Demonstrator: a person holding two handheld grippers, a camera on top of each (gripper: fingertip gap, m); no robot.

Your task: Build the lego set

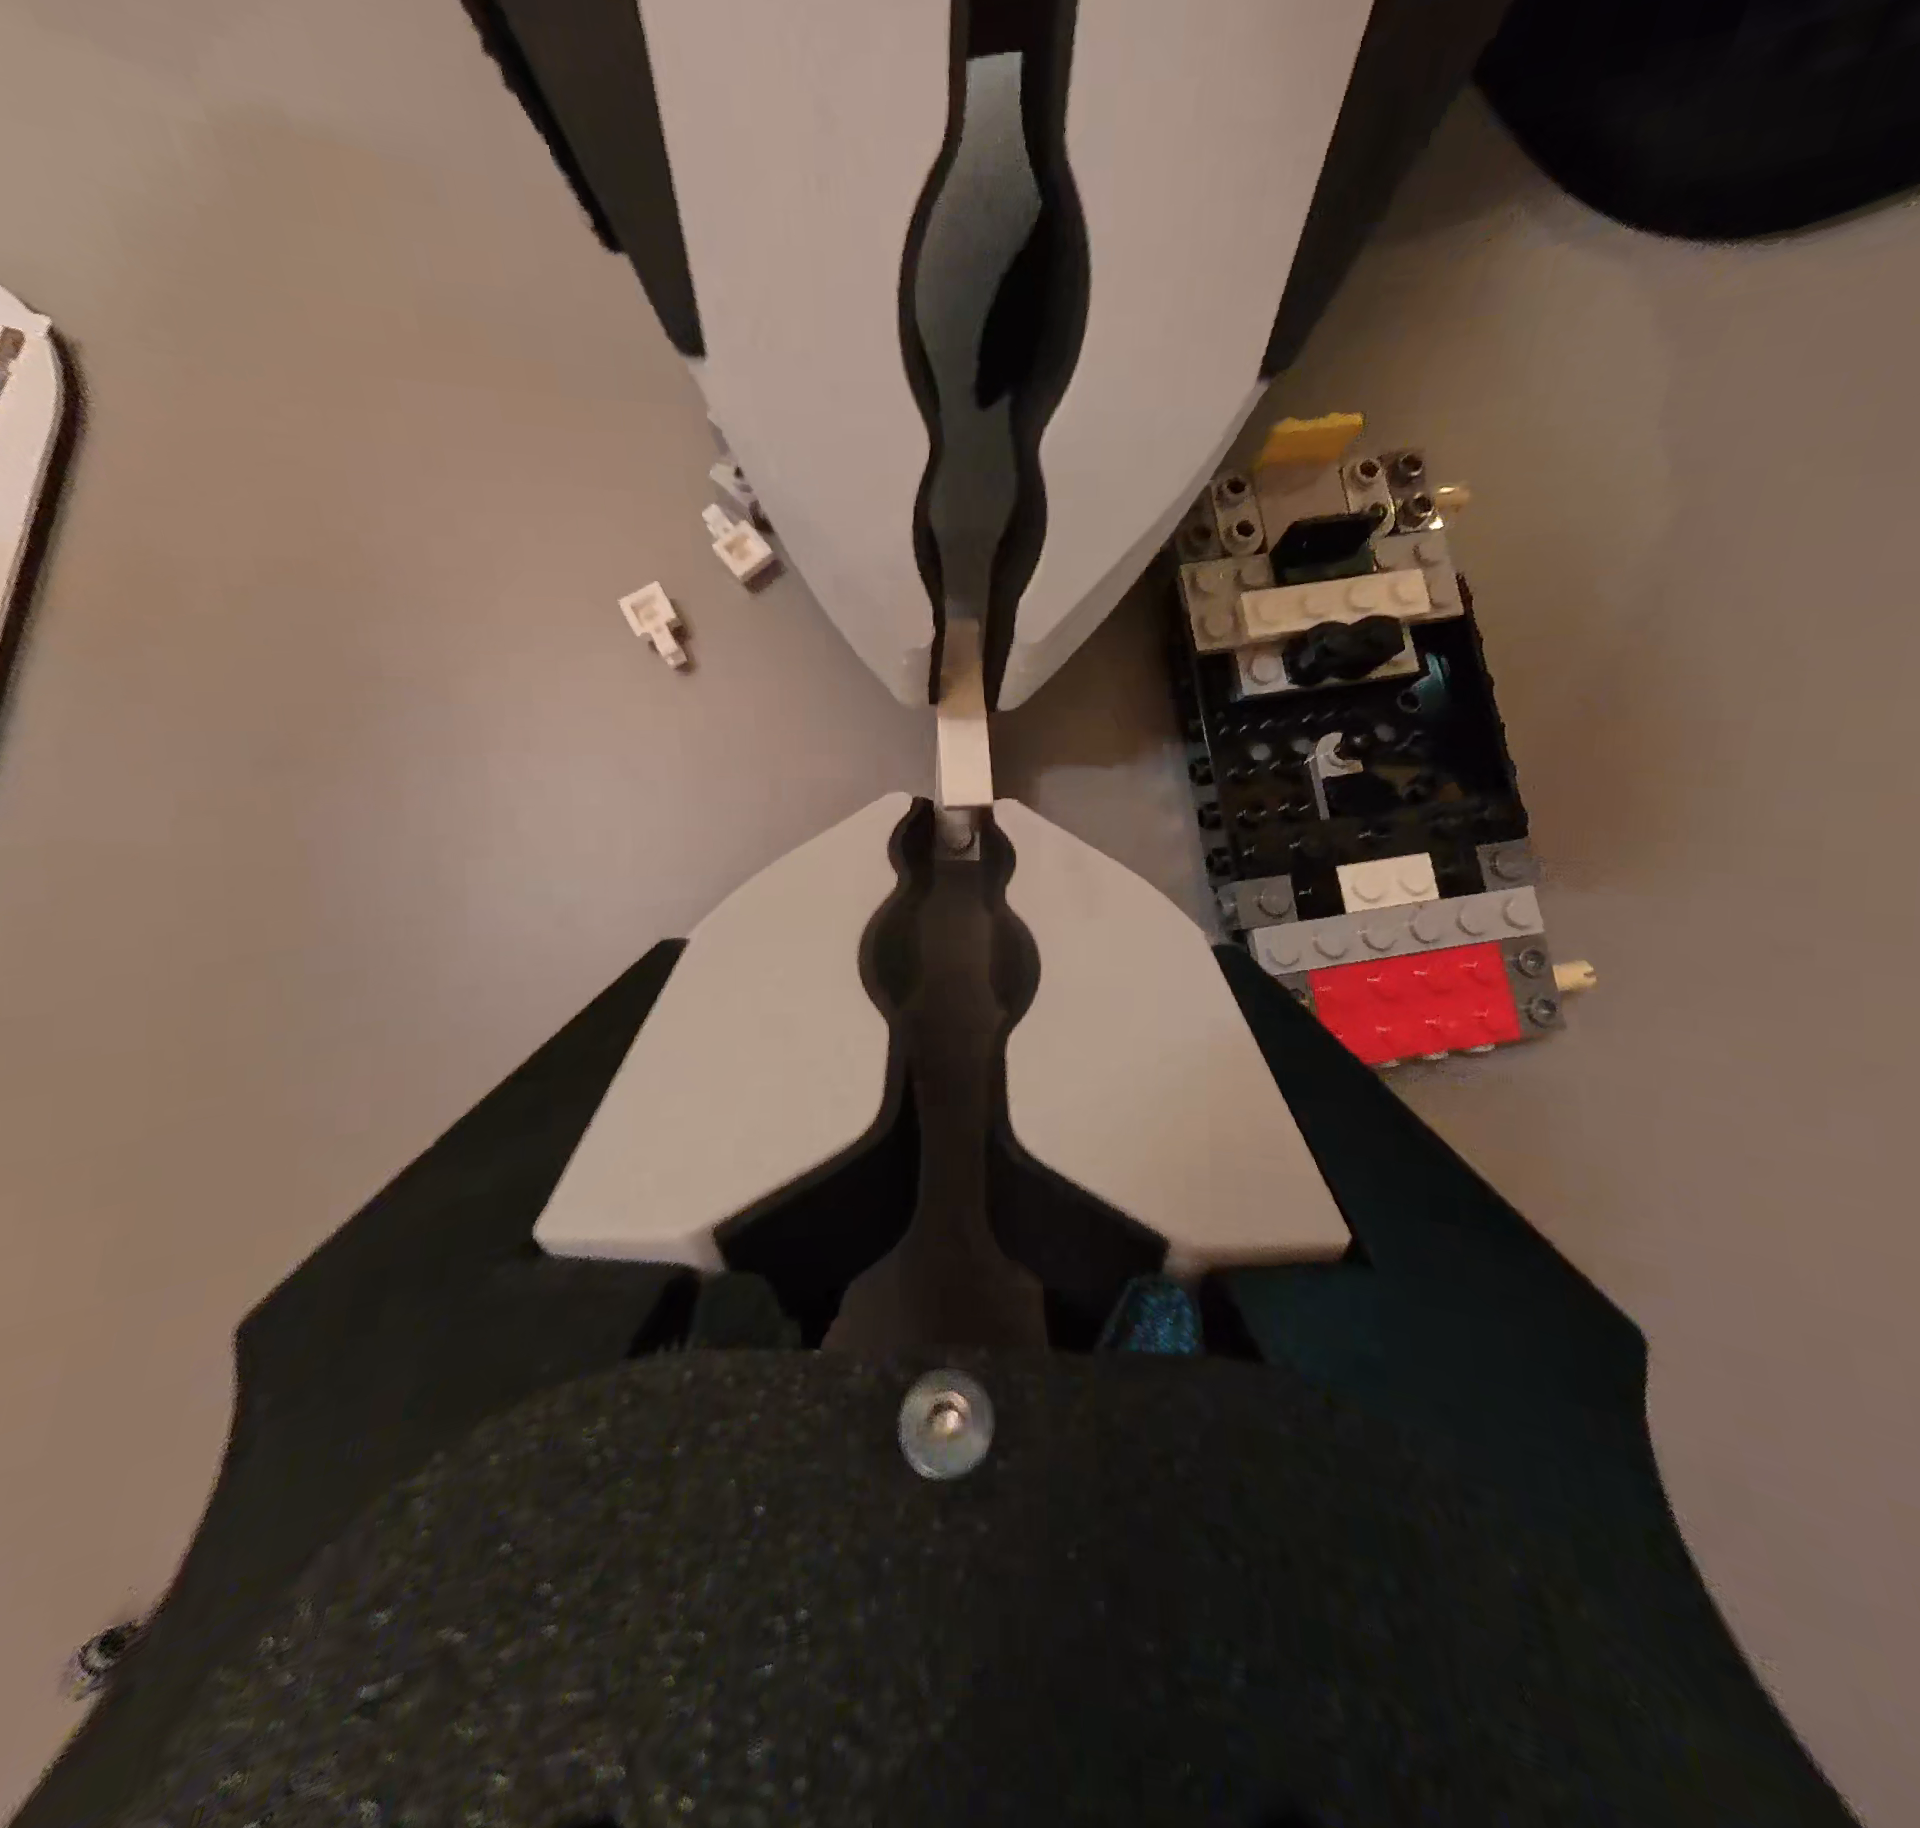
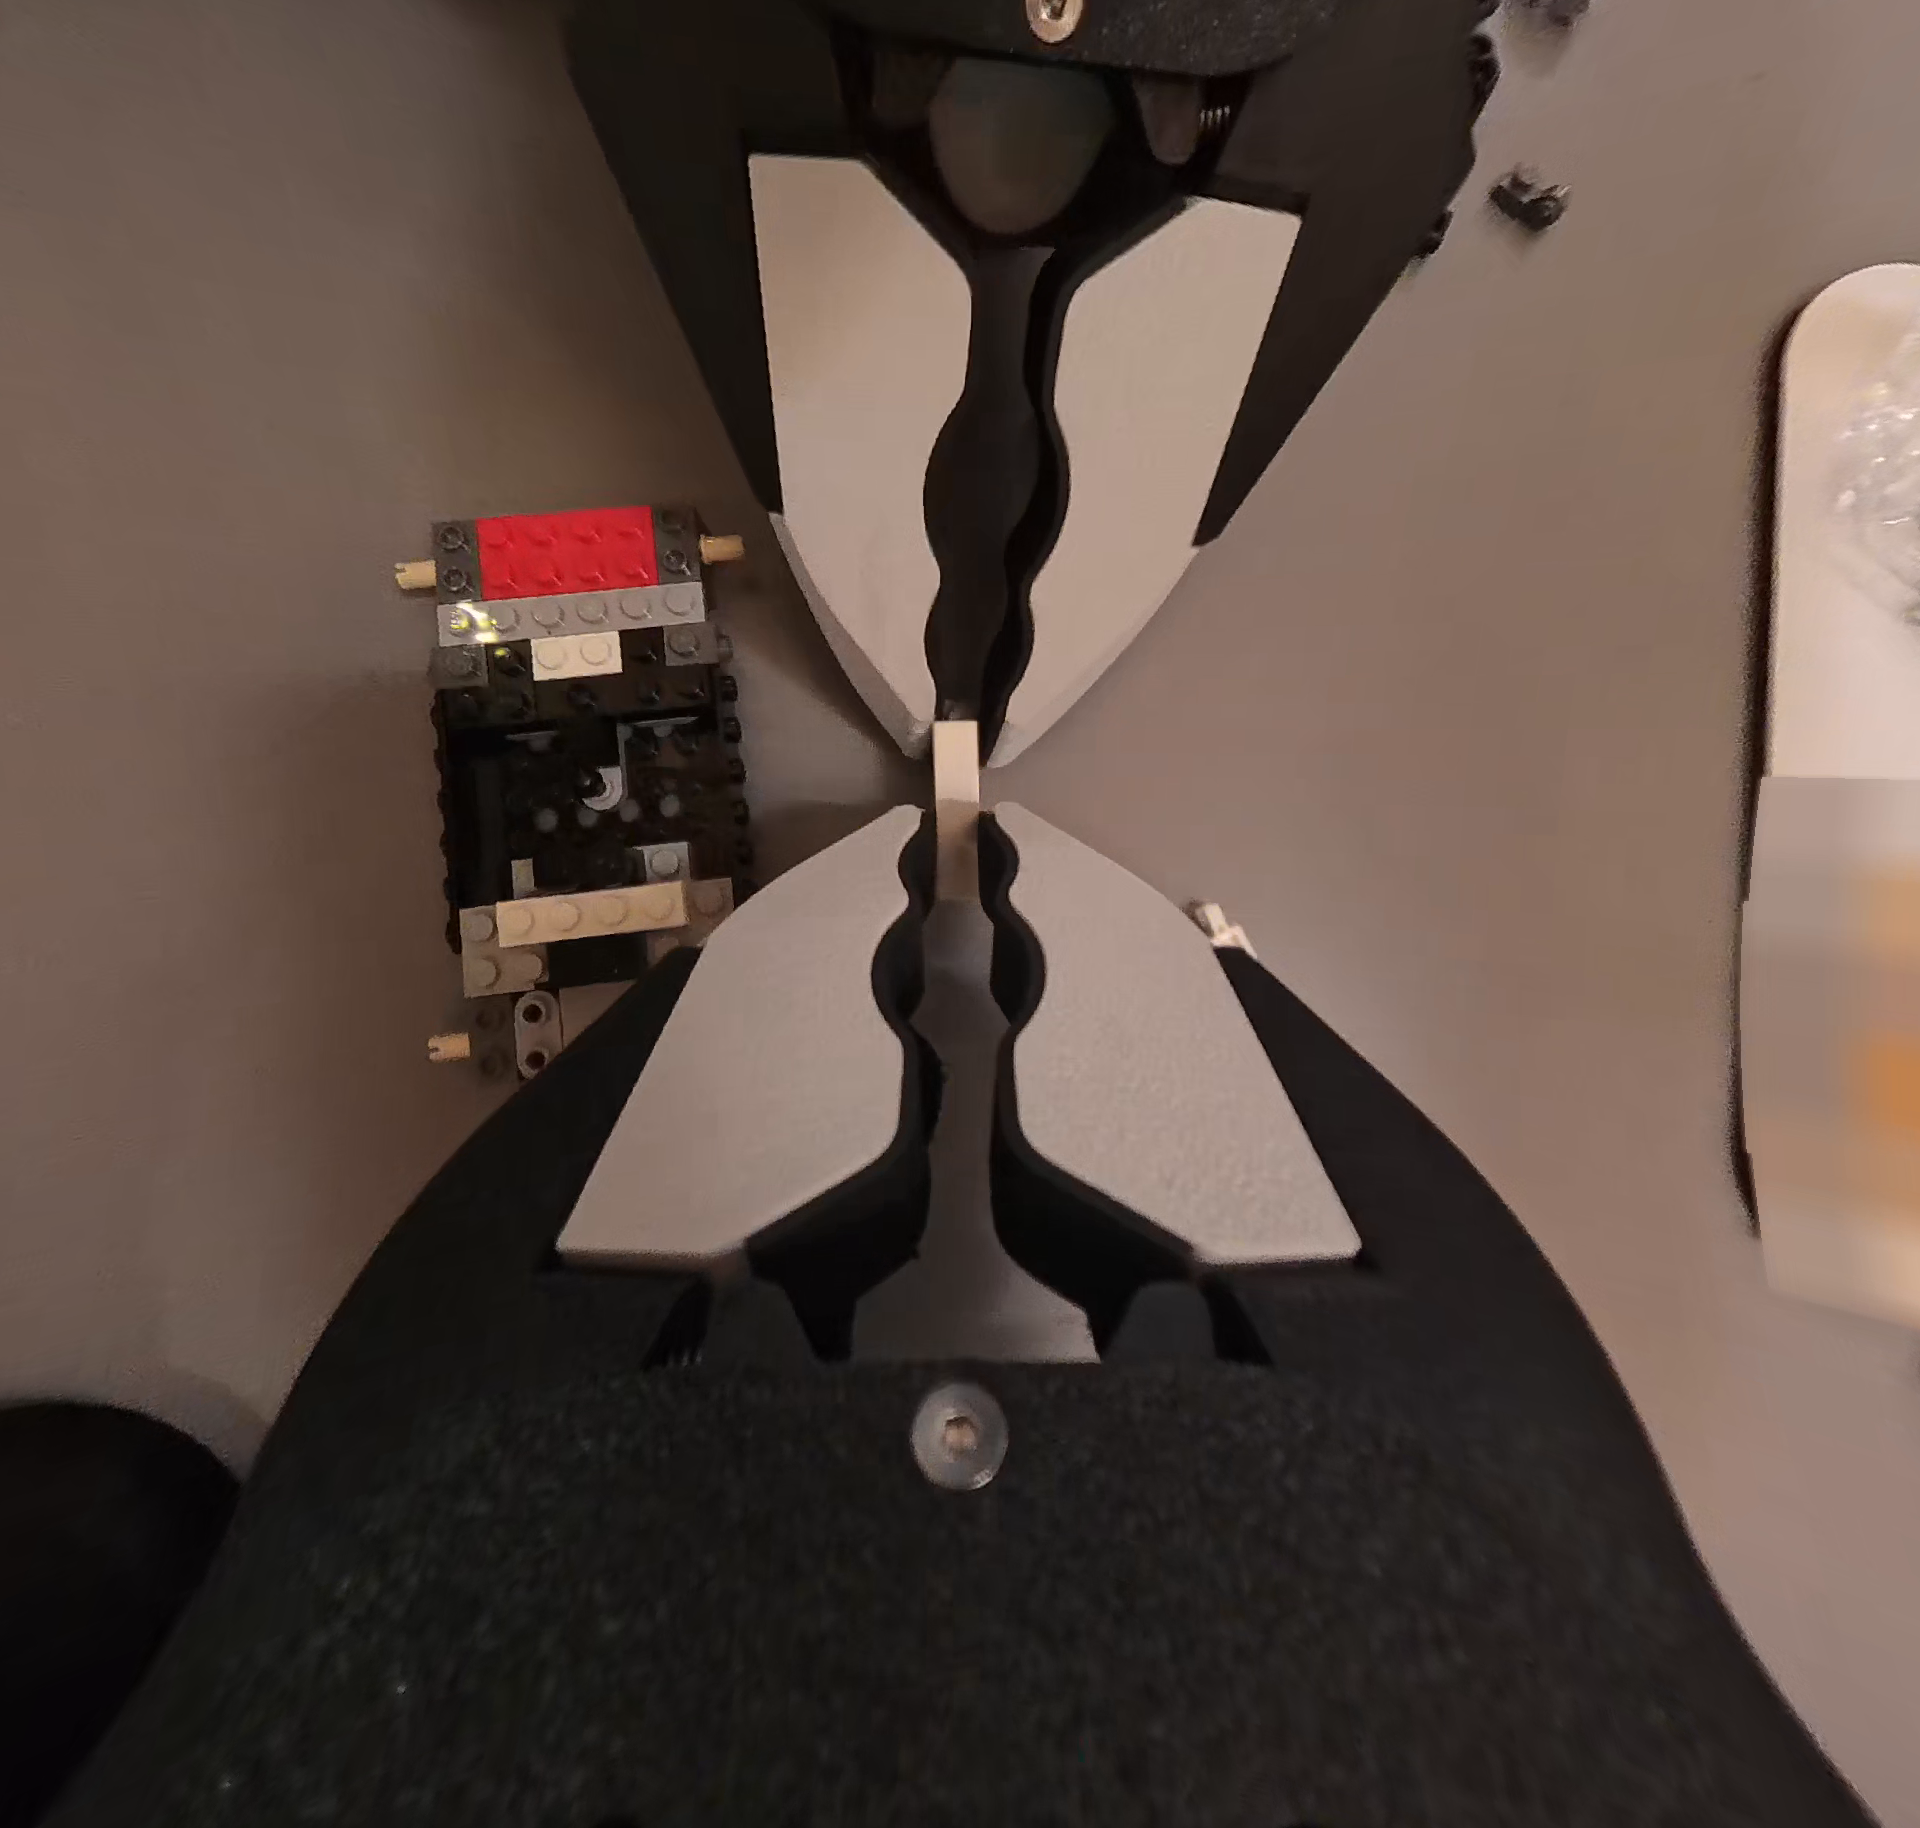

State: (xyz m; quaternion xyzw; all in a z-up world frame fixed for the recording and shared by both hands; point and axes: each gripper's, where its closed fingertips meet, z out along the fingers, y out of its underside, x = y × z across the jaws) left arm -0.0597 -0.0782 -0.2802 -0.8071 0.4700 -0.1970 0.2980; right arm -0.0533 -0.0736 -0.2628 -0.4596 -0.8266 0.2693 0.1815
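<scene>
My two grippers face each other tip to tip above the grey table. My right gripper (image 2: 956, 828) is shut on a small white brick (image 2: 956, 765), which sticks out past its tips. My left gripper (image 1: 954, 828) is shut on a small light grey studded piece (image 1: 958, 840) that touches the white brick's (image 1: 964, 760) free end. I cannot tell whether the two pieces are joined. In the left wrist view the right gripper (image 1: 961, 703) comes in from the top. The partly built lego car (image 1: 1361, 770), black with grey plates and a red plate, lies on the table beside the grippers (image 2: 587, 739).
Two loose white pieces (image 1: 655, 620) (image 1: 740, 547) lie left of the grippers. A white tray (image 2: 1849, 531) with a plastic bag stands at the table's side. Small dark pieces (image 2: 1527, 204) lie near it. A dark round object (image 1: 1714, 64) sits beyond the car. The dark round object (image 1: 1714, 64) is about equally far from each gripper, around 20 centimeters.
</scene>
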